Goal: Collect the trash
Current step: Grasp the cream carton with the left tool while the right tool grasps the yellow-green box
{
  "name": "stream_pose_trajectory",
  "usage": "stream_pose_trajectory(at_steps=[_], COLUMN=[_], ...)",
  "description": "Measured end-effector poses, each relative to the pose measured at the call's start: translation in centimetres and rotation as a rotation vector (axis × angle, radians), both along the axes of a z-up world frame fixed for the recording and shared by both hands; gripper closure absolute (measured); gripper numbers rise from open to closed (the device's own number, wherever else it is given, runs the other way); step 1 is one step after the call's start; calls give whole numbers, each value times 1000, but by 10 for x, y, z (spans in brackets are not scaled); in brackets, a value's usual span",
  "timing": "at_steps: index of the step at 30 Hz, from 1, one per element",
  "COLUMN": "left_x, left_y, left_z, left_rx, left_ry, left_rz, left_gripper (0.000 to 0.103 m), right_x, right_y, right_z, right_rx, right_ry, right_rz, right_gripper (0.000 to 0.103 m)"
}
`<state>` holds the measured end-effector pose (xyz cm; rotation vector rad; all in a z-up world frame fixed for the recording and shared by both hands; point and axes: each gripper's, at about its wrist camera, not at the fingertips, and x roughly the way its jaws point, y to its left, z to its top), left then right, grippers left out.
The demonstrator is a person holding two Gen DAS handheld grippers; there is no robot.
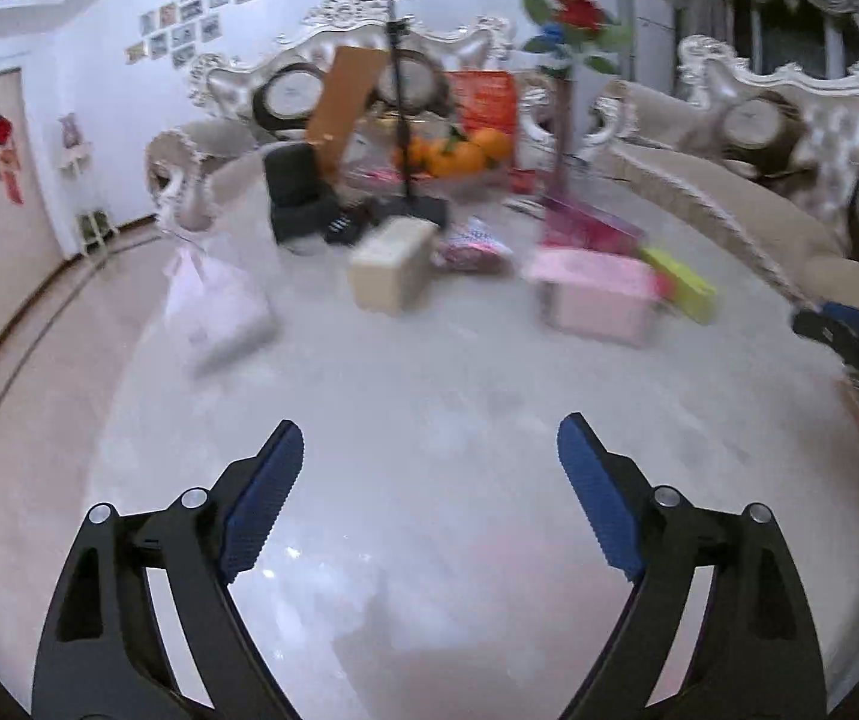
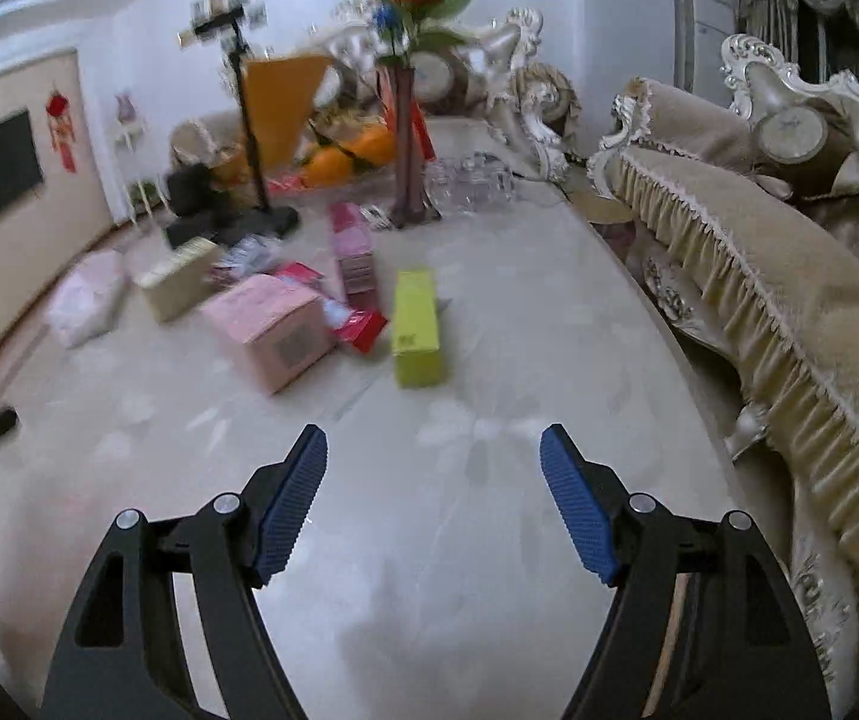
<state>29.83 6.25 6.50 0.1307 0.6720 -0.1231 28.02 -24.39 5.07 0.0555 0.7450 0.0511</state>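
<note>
Both the left tongs [image 1: 429, 462] and right tongs [image 2: 432, 468] hang released over the pale desk [image 2: 459, 540], well short of the trash clustered mid-desk: a pink box [image 2: 267, 324], a yellow-green box [image 2: 416, 327] and a beige box [image 1: 390, 267].

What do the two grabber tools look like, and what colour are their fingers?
Both look alike. The left tool and the right tool each have two black, angular arms with cut-out holes and round silver pins at the joints. The fingers end in flat blue pads with a bumpy, ridged grip surface. No cables, sleeves or markings show.
</note>
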Motion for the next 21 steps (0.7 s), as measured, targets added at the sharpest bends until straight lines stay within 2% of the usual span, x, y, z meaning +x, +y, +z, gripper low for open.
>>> stream_pose_trajectory(at_steps=[2, 6, 11, 15, 19, 21], left_x=[26, 75, 110, 138, 175, 190], left_y=[6, 8, 3, -2, 3, 5], left_z=[-2, -18, -34, -40, -45, -45], left_rx=[7, -8, -13, 17, 31, 44], left_ry=[8, 89, 111, 118, 153, 159], left_rz=[26, 42, 20, 3, 19, 33], left_gripper=[18, 18, 18, 18, 18, 18], right_x=[27, 52, 76, 89, 103, 106], right_y=[1, 5, 1, 6, 11, 12], right_z=[-10, -27, -45, -41, -49, -48], right_rx=[-23, -78, -22, -27, -39, -45], right_ry=[44, 100, 174, 141, 197, 192], right_rz=[-10, -19, -8, 3, 24, 23], right_gripper=[33, 33, 33, 33, 33, 33])
